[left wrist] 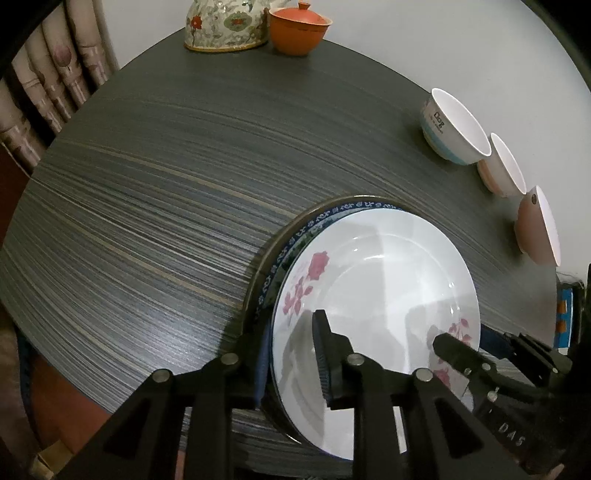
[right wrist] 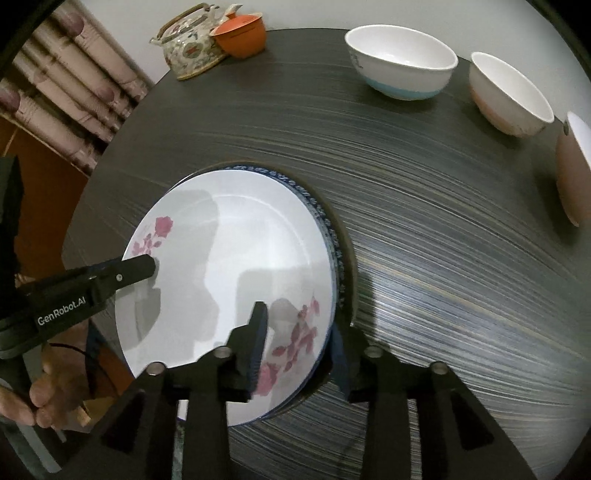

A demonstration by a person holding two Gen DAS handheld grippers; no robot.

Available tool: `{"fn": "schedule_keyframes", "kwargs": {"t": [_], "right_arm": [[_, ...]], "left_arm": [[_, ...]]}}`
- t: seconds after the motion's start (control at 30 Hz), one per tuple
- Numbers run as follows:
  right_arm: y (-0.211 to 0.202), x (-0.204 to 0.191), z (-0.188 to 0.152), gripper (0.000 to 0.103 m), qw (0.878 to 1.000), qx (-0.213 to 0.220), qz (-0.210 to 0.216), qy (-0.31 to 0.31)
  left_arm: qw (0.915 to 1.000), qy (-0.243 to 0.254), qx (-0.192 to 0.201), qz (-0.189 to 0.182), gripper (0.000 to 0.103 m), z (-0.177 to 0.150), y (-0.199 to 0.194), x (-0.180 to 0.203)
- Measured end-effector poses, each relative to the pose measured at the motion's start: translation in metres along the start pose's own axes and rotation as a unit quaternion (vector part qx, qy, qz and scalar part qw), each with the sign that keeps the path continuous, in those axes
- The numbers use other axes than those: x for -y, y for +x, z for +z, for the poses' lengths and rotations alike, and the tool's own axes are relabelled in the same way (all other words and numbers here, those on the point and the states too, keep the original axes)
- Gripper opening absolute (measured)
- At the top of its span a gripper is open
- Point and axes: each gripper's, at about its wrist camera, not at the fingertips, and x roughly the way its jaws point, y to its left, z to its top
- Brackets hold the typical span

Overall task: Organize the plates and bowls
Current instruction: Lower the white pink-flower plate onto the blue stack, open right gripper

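My left tool straddles the near-left rim of the rose plate — one finger over the plate face, the other outside the rim, pads apart and not pressing, so released. My right tool does the same on the near-right rim, one finger on the white face by the rose print, the other out past the edge; a gap shows on both sides, also released. Each tool shows in the other's view, reaching over the plate from the opposite side. My hand grips the left tool's handle.

The rose plate sits on top of a blue-patterned plate, stacked flat near the front edge of the dark striped tabletop. Three bowls stand in a row along the right side — blue-banded bowl, pink-based bowl, brown bowl. At the back, a floral teapot touching an orange lidded cup.
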Motion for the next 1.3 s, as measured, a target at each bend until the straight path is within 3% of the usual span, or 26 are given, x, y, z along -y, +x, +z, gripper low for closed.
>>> {"fn": "schedule_keyframes", "kwargs": {"t": [0.2,0.47,1.3], "right_arm": [[0.002,-0.007,0.002,0.052,1.000,0.002,-0.011,-0.004],[0.004,-0.014,0.004,0.063,1.000,-0.002,-0.029,-0.005],[0.001,-0.015,-0.005,0.070,1.000,0.005,-0.022,-0.002]], "left_arm": [[0.9998,0.013,0.008,0.015,0.032,0.002,0.003,0.012],[0.9996,0.011,0.016,0.021,0.038,0.004,0.008,0.020],[0.9985,0.026,0.030,0.038,0.042,0.003,0.016,0.034]]}}
